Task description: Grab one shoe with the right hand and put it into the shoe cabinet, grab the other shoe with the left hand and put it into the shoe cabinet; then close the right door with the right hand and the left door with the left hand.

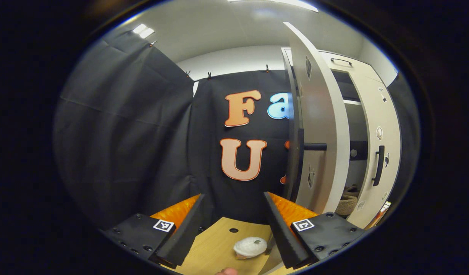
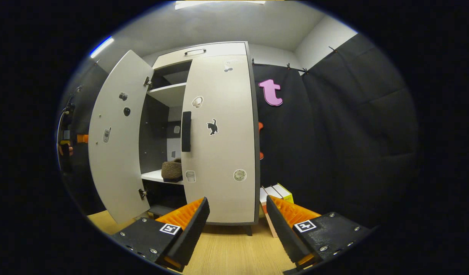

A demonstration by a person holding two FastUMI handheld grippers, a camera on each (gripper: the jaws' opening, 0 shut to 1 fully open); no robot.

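Right gripper view, right gripper (image 2: 234, 223) wide apart, empty, facing shoe cabinet (image 2: 219, 133)

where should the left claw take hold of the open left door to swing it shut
On the left door, the black bar handle juts from its front face. Come from the outer side, where the open left claw already is, and close across the bar, or simply push that face.
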